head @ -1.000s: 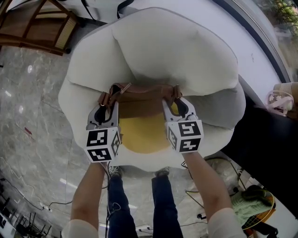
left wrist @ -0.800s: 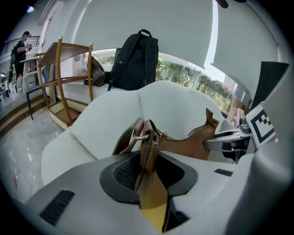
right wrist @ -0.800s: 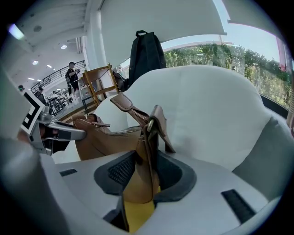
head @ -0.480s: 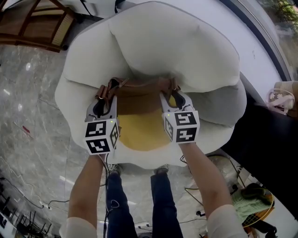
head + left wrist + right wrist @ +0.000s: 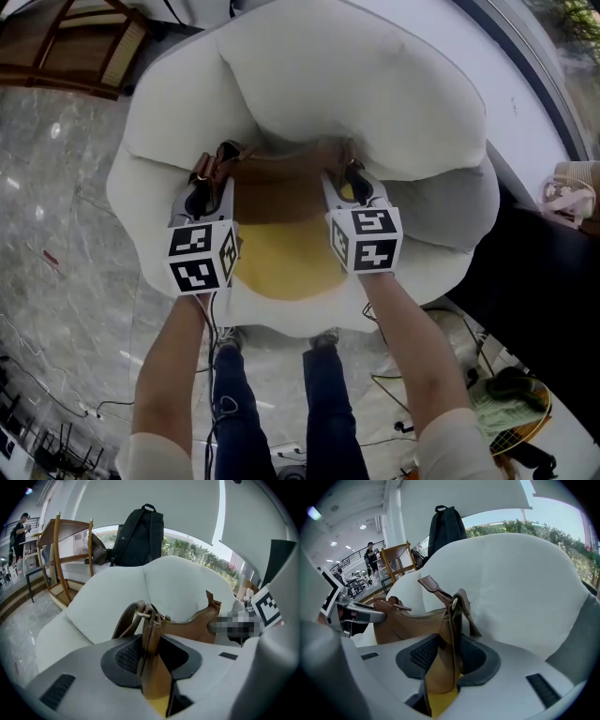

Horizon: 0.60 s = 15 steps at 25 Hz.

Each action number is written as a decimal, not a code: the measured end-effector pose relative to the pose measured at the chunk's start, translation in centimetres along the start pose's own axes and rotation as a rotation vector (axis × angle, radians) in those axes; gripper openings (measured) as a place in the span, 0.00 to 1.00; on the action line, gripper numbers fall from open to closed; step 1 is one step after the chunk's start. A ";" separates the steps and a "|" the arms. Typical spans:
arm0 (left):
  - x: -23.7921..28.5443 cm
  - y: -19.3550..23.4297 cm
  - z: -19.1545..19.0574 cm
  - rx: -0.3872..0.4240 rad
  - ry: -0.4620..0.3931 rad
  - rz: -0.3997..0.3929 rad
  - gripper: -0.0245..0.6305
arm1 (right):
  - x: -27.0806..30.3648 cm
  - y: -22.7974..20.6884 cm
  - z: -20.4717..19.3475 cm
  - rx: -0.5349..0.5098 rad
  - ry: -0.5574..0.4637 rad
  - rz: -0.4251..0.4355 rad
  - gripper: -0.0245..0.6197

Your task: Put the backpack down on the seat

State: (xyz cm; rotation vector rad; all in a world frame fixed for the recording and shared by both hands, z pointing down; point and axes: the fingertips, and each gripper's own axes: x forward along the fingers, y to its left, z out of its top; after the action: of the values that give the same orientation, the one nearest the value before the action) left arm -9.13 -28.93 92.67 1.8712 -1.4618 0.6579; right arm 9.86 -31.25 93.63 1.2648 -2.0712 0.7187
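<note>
Backpack [image 5: 281, 202]: tan leather, yellow panel on near side, zip along top; slung betw. both claws over seat [image 5: 281, 314] of white armchair [image 5: 356, 84], close to backrest; contact w/ seat not determinable. Left claw [image 5: 210, 187]: clamped on backpack's left end, brown strap tab w/ metal ring [image 5: 140, 613] pinched betw. dark ribbed pads. Right claw [image 5: 350, 185]: clamped likewise on right end, strap tab upright betw. pads. Both claws angled down, side by side, approx. level w/ each other. Grey cushion [image 5: 441, 202]: at armchair's right side. Black rucksack [image 5: 138, 534]: behind top of backrest, seen in both gripper views. Wooden rack [image 5: 61, 550]: beside armchair, on marble floor [image 5: 66, 187].
</note>
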 end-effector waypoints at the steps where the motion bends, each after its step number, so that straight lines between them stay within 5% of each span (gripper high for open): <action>1: 0.1 0.1 0.0 0.002 0.001 0.003 0.22 | 0.1 -0.1 0.0 0.003 0.000 -0.003 0.28; 15: 1.4 0.3 0.9 0.000 0.016 0.002 0.22 | 1.4 -0.8 0.4 0.037 0.012 -0.018 0.28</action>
State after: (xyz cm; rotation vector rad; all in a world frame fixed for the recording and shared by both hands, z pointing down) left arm -9.08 -30.55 93.22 1.8612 -1.4533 0.6723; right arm 10.03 -32.64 94.52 1.2950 -2.0428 0.7574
